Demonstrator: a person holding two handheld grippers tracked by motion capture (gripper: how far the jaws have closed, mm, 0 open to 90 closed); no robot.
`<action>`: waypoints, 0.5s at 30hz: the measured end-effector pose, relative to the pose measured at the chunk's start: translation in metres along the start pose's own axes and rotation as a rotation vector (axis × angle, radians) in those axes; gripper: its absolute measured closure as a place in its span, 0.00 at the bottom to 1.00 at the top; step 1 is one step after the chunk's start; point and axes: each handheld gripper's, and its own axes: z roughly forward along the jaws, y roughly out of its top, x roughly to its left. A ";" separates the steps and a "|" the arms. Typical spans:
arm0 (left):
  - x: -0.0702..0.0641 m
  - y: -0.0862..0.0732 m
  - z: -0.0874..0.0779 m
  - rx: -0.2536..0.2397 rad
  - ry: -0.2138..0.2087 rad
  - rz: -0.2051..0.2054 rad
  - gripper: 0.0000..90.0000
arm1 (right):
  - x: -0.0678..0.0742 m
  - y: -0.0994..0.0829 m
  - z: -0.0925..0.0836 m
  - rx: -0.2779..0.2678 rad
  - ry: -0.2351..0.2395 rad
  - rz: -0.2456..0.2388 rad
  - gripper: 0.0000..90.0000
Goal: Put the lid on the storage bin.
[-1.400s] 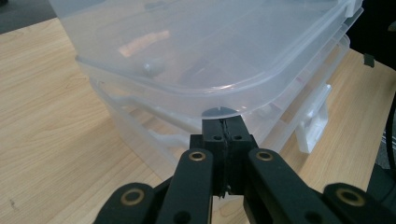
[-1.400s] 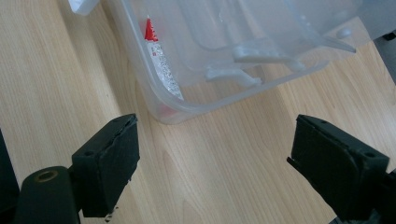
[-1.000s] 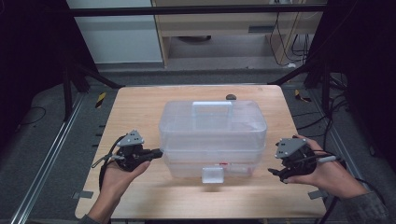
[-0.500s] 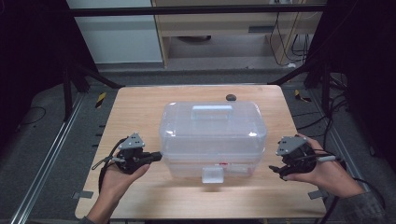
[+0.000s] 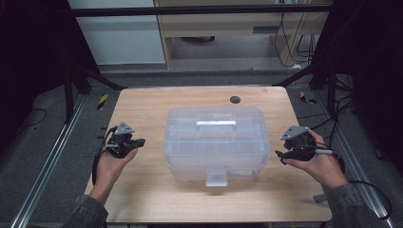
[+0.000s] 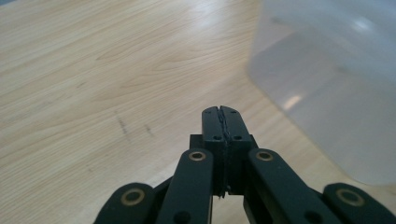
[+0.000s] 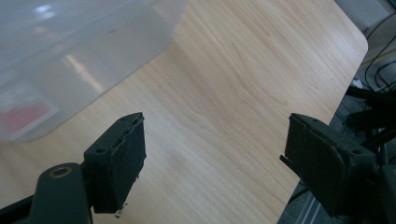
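Clear lidded box (image 5: 216, 145) sits mid-counter (image 5: 142, 102), latch closed, between both jaws and untouched, so opening or lifting looks all still to do. Left gripper (image 5: 138, 142) has jaws pressed together beside the box; right gripper (image 5: 280, 156) jaws, just closing slightly, are spread and empty.

Clear plastic box (image 5: 216, 142) on the wooden table (image 5: 152, 102), a gripper on each side.

The left gripper (image 5: 138, 142) sits left of the box, the right gripper (image 5: 279, 155) right of it, both apparently apart from its walls; a small dark disc (image 5: 234, 99) lies beyond.
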 end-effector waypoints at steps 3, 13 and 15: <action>0.006 -0.003 0.014 0.014 0.026 -0.009 0.99 | -0.007 0.000 0.015 -0.013 -0.021 0.063 0.23; 0.012 -0.014 0.047 0.047 0.131 -0.040 0.54 | -0.023 -0.015 0.066 -0.063 -0.050 0.288 0.22; 0.013 -0.015 0.053 0.060 0.158 -0.060 0.38 | -0.023 -0.020 0.075 -0.078 -0.039 0.333 0.21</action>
